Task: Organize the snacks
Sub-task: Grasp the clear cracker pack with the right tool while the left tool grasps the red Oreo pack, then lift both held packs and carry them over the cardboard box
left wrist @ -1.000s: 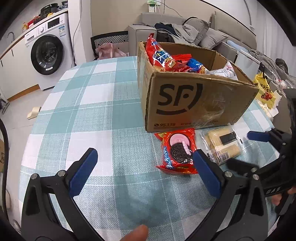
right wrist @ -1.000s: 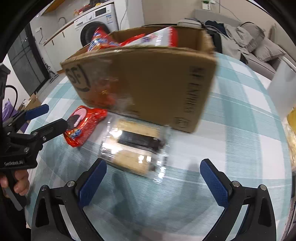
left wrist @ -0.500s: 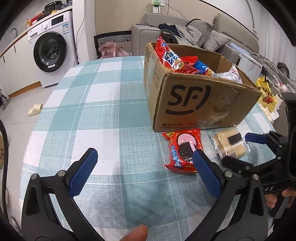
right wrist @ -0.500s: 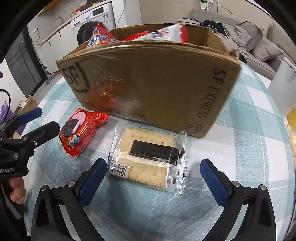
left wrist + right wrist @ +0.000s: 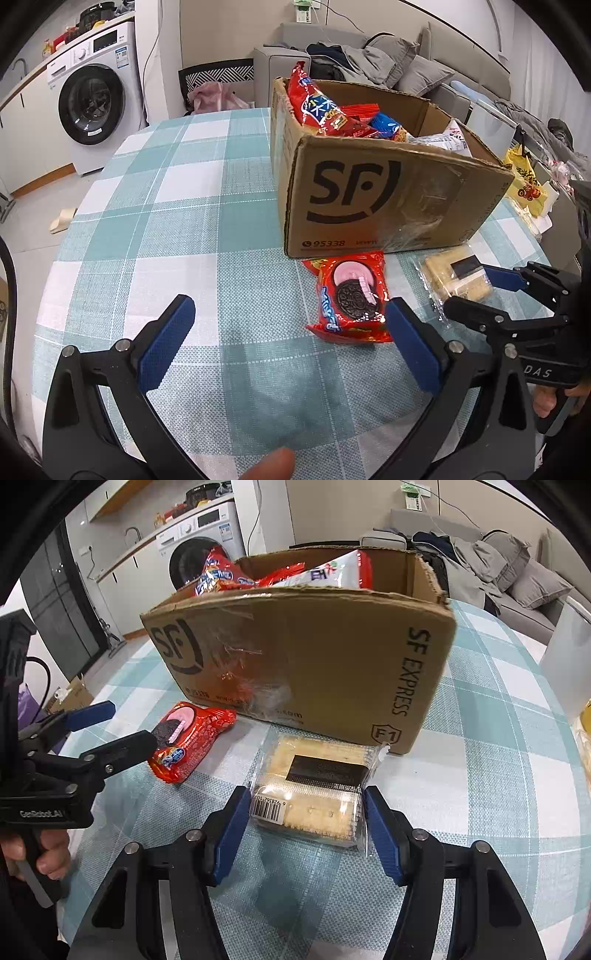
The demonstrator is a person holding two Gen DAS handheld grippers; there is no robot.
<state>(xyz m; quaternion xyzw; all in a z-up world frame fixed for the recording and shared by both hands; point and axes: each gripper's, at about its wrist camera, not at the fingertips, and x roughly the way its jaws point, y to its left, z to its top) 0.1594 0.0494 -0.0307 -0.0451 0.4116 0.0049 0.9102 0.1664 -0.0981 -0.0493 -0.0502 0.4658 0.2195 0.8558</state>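
Observation:
A clear pack of crackers [image 5: 314, 794] lies on the checked tablecloth in front of the open SF cardboard box [image 5: 314, 657], which holds several snack bags. My right gripper [image 5: 306, 812] is closing on the pack, and its blue pads touch the wrapper on both sides. The left wrist view shows the same right gripper [image 5: 472, 291] around the cracker pack [image 5: 450, 273]. A red Oreo pack [image 5: 351, 295] lies by the box [image 5: 388, 199], just beyond my left gripper [image 5: 288, 332]. That gripper is open and holds nothing. In the right wrist view, the left gripper [image 5: 129, 725] hovers beside the Oreo pack [image 5: 192, 738].
A washing machine [image 5: 92, 103] stands beyond the table's far left edge, with a chair and a sofa piled with clothes behind the box. A yellow bag [image 5: 524, 181] sits at the table's right side. Bare tablecloth [image 5: 166, 221] stretches left of the box.
The right gripper came down over the cracker pack and its jaws narrowed from wide open to touching the pack's sides. The left gripper stayed open and barely shifted.

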